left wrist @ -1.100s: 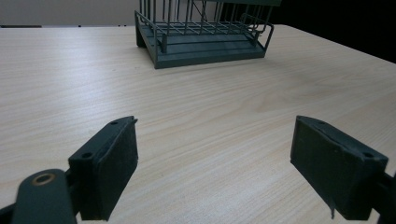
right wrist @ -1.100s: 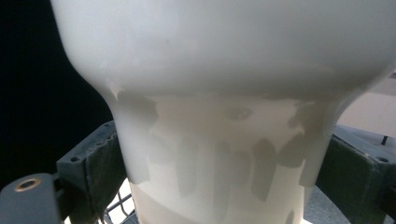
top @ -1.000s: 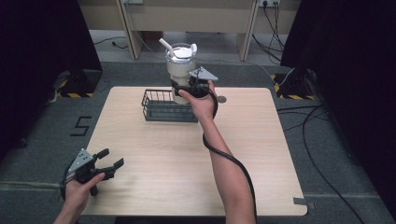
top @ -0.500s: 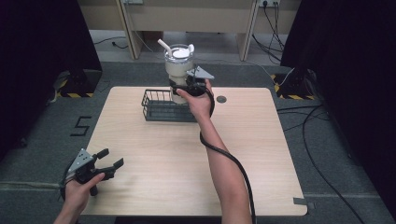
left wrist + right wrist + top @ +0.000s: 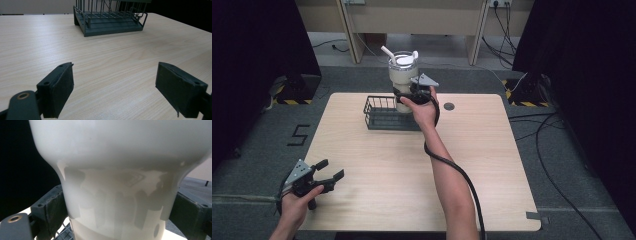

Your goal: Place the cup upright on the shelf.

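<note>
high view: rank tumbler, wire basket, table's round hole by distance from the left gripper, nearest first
From the left gripper, at the table's near-left corner:
1. Wire basket, far side, left of centre.
2. Tumbler, held in the right gripper over the basket's right end.
3. Round hole, far side, right of the tumbler.

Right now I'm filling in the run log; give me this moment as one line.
right gripper: shut on white tumbler, above wire basket | left gripper: open, holding nothing, near table corner

— Can any writing be read here?
— Just one mark: a dark figure like a "5" or an "S" on the grey floor [image 5: 259, 150], left of the table [image 5: 492, 165].
— Anything on the tumbler [image 5: 403, 75]?
— No label can be read on it.
</note>
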`<state>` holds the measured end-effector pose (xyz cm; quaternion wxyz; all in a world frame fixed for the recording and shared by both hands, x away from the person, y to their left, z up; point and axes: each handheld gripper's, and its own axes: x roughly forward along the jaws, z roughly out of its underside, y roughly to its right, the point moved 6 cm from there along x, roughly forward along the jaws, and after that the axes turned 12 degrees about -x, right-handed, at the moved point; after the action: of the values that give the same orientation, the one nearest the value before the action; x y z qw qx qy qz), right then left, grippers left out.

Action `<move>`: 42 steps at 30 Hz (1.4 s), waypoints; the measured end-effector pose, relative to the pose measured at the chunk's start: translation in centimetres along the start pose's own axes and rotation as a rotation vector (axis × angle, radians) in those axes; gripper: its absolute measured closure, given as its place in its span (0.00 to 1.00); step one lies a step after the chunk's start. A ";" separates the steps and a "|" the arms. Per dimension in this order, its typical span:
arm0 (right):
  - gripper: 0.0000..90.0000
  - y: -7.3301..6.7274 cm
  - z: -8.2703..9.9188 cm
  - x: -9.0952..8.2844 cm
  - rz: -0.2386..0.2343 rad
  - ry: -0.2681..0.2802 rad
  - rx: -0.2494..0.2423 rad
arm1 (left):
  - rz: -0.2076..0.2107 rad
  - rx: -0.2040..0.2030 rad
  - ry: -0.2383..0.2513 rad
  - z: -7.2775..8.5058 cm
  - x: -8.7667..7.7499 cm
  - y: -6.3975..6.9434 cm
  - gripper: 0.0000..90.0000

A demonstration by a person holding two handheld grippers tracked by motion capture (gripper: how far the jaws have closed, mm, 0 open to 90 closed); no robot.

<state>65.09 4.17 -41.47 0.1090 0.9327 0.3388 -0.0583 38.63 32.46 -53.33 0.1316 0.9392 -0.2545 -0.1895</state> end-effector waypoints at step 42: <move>0.12 -1.0 3.6 1.5 -0.003 -0.038 0.018 | 0.002 0.002 -0.004 0.1 -0.1 0.0 0.16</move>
<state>65.42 4.97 -45.38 0.1070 0.9319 0.3373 -0.0793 38.49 32.48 -53.34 0.1302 0.9387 -0.2558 -0.1911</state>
